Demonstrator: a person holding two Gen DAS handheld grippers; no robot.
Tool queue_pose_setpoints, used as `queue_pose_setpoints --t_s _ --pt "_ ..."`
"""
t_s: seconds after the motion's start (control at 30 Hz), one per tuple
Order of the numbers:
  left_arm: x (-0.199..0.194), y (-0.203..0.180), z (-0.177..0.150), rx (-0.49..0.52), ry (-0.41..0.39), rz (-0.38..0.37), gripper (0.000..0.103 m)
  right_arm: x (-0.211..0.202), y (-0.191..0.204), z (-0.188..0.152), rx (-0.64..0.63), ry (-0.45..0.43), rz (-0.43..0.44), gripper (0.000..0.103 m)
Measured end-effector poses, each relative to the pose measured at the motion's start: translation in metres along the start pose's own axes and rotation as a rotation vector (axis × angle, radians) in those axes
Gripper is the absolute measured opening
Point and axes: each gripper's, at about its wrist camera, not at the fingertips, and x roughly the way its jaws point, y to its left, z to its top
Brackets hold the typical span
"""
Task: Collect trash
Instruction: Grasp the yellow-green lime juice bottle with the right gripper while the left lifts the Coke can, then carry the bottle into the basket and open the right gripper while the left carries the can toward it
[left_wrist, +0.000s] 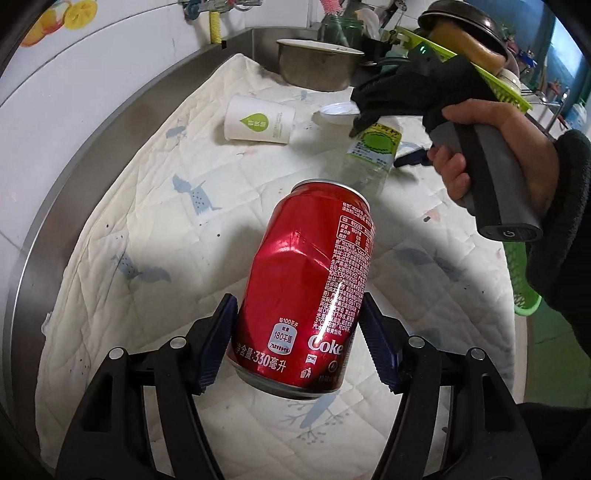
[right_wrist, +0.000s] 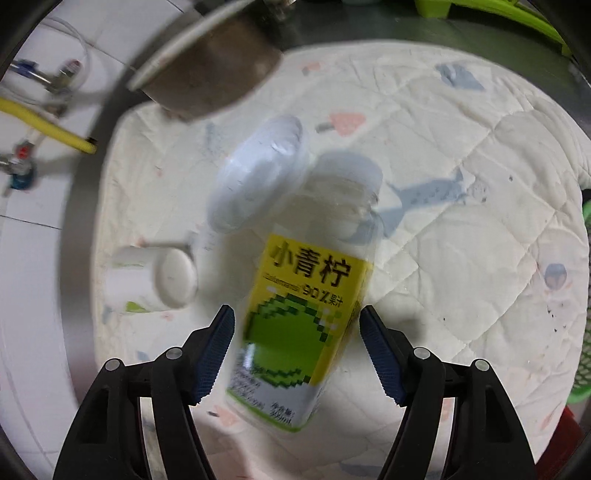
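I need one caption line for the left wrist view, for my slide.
Left tool grips a dented red can above the quilted cloth; a paper cup lies beyond.

The right wrist view is smeared by motion: the lime-juice bottle (right_wrist: 306, 314) label is half readable, its small print lost. A metal pot (right_wrist: 207, 70) at upper left is cut by the frame edge. In the left wrist view, the red can (left_wrist: 306, 295) hides the bottle's base.

Black two-finger grippers, bare hand, dark sleeve

Left gripper (left_wrist: 295, 343): black arms, blue ribbed pads (left_wrist: 216, 347), silver screws. Upper right: grey handle, green light, bare hand (left_wrist: 491, 155), dark fleece sleeve (left_wrist: 565, 229).
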Motion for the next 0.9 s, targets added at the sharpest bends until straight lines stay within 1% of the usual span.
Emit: queue_pose_setpoints --t_s 0.03,0.1,0.17,0.33,0.47,0.5,0.53,0.63,0.7,0.77,0.9 --pt "0.001 0.002 0.0 -0.008 0.002 -0.002 0.065 0.006 -0.003 0.0 0.017 0.025 0.006 0.069" --pt "0.002 0.003 -0.002 -0.015 0.005 0.003 0.066 0.006 -0.004 0.0 0.031 0.017 0.013 0.065" --pt "0.002 0.004 -0.002 -0.021 0.004 0.005 0.065 0.004 -0.005 -0.001 0.018 0.022 0.024 0.064" --pt "-0.002 0.003 -0.001 -0.031 -0.012 0.007 0.065 -0.006 -0.028 -0.003 0.011 0.033 0.128 0.061" --pt "-0.003 -0.006 -0.001 -0.025 -0.017 -0.001 0.065 -0.028 -0.054 -0.01 -0.044 0.016 0.195 0.06" --pt "-0.003 -0.009 0.0 -0.025 -0.015 -0.002 0.065 -0.036 -0.064 -0.015 -0.057 0.023 0.232 0.06" --pt "-0.002 -0.013 0.0 -0.026 -0.015 -0.009 0.065 -0.041 -0.069 -0.02 -0.07 0.029 0.249 0.06" --pt "0.0 -0.023 0.0 -0.024 -0.013 -0.015 0.065 -0.056 -0.088 -0.034 -0.107 0.027 0.285 0.06" --pt "0.0 -0.031 -0.001 -0.03 -0.012 -0.031 0.065 -0.067 -0.098 -0.042 -0.137 0.031 0.294 0.06" --pt "-0.001 -0.04 -0.001 -0.025 -0.011 -0.041 0.065 -0.083 -0.114 -0.056 -0.174 0.021 0.316 0.06" --pt "-0.002 -0.066 0.0 -0.001 -0.007 -0.073 0.065 -0.114 -0.148 -0.079 -0.209 -0.029 0.362 0.059"
